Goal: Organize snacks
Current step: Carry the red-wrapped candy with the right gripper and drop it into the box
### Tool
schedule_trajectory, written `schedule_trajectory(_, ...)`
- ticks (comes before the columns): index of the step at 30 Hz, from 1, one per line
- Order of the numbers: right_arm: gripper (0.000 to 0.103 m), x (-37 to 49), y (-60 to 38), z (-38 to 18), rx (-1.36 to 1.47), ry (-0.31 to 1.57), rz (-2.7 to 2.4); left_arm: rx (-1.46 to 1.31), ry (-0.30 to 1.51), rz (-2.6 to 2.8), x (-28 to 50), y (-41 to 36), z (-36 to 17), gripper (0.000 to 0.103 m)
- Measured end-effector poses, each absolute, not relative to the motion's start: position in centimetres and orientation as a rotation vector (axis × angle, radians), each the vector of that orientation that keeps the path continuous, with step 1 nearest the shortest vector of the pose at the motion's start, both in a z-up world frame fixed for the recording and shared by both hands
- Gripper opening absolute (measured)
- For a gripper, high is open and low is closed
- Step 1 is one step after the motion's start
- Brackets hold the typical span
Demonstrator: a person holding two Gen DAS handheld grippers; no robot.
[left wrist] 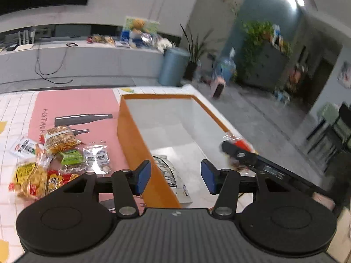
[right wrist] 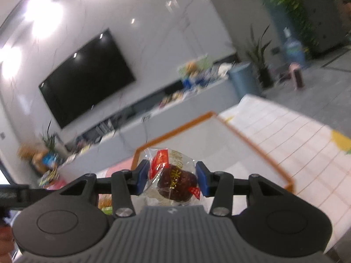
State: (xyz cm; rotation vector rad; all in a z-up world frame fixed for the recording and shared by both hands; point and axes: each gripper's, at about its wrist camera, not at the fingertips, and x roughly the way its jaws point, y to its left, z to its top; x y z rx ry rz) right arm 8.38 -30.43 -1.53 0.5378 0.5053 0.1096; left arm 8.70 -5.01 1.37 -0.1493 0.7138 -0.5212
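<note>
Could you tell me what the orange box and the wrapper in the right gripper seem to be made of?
The orange box looks like card or thin board: flat, stiff, matte orange walls with sharp folded corners and a pale, faintly shiny inside. It could be plastic; the blur leaves that open. The wrapper in the right gripper looks like thin clear plastic film: glossy and crinkled, and the dark snack inside shows through.

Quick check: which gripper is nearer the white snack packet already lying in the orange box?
Left. The left gripper hangs open right above the white packet in the orange box. The right gripper, shut on a dark wrapped snack, sits farther off over the box's opposite side.
</note>
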Motion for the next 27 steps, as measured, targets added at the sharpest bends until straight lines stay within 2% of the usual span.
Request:
schedule_trajectory(1,0.045,10.3,-30.8,-2.0,0.583,0.627,0.158,-0.16,0.696,-0.508,8.3,-4.6,1.1,0.063)
schedule_trajectory(3,0.045,12.9,-31.7,-2.8,0.646,0.741,0.194,-0.181,0.675,-0.472,7.9,-3.7,0.4,0.063)
schedule_trajectory(13,0.045,21.5,-30.1,-0.4,0.387,0.932,0.312,-0.279,0.716,-0.42,9.5,-0.6,-3.6,0.063)
schedule_trajectory(19,0.045,26.1,-27.6,-4.0,0.307,1.187,0.358,-0.288,0.765,-0.383,11.1,-0.2,-5.3,0.063)
schedule_trajectory(24,0.045,28.2,-27.3,-7.0,0.233,1.295,0.328,-0.284,0.78,-0.392,11.3,0.2,-6.0,0.063)
schedule_trajectory(27,0.045,27.9,-26.4,-7.0,0.132,1.293,0.347,-0.294,0.787,-0.388,11.4,0.7,-6.4,0.063)
